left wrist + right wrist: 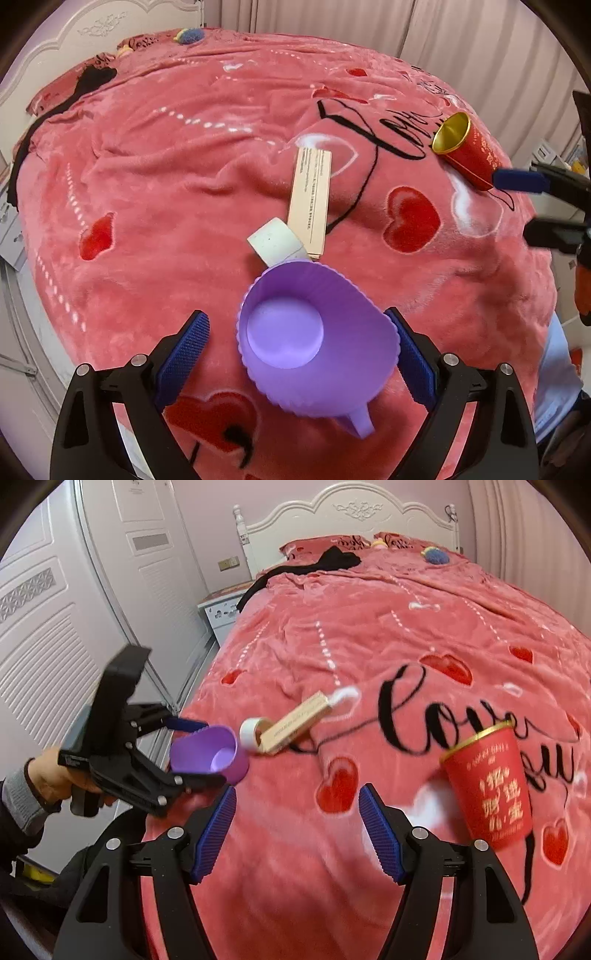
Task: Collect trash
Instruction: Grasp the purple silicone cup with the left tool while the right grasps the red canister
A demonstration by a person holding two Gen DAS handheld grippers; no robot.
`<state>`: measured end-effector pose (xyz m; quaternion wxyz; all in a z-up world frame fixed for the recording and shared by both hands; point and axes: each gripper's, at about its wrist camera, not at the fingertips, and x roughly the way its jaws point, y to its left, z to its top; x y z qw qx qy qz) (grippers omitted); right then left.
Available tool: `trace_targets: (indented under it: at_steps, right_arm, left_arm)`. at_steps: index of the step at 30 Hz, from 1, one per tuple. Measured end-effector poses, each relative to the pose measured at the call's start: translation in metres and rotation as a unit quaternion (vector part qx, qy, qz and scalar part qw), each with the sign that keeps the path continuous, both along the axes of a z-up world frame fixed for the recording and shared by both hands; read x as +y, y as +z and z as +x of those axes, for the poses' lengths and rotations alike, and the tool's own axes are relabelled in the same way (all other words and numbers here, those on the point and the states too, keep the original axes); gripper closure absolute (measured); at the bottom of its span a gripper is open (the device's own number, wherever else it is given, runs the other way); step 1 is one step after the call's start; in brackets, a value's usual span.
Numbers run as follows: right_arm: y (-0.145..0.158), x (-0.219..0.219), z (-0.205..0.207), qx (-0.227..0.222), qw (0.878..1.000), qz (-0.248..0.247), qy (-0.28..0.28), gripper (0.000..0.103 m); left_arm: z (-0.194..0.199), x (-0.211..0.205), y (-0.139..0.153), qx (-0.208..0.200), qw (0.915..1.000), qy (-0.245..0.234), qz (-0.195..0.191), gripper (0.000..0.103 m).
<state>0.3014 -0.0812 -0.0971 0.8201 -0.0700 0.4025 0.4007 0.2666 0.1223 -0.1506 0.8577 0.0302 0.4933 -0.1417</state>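
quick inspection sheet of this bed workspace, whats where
surface: pink heart blanket over the bed
job's things: purple cup, white tape roll, tan box, red paper cup lying on its side
clutter: black garment, blue plush near the pillows
grippers: left tongs around the purple cup, contact unclear; right tongs open, empty
cables: nothing seen
surroundings: white headboard, wardrobe doors

Item count on the bed (pixel 369 635): one purple cup (pixel 314 343), one red cup (pixel 487 786), one tape roll (pixel 277 240), one flat box (pixel 310 203)
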Motion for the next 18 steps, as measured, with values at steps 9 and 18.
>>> trace_targets:
  at_steps: [9,18]
  right_arm:
    - [0.002,-0.065,0.032,-0.043,0.993,-0.058,-0.090,0.034]
    - [-0.025,-0.075,0.076,-0.043,0.990,-0.097,-0.095,0.027]
  left_arm:
    - [0.004,-0.009,0.000,-0.002,0.9994,-0.033,-0.007,0.033]
    - [0.010,-0.014,-0.002,0.009,0.9993,-0.032,-0.015,0.034]
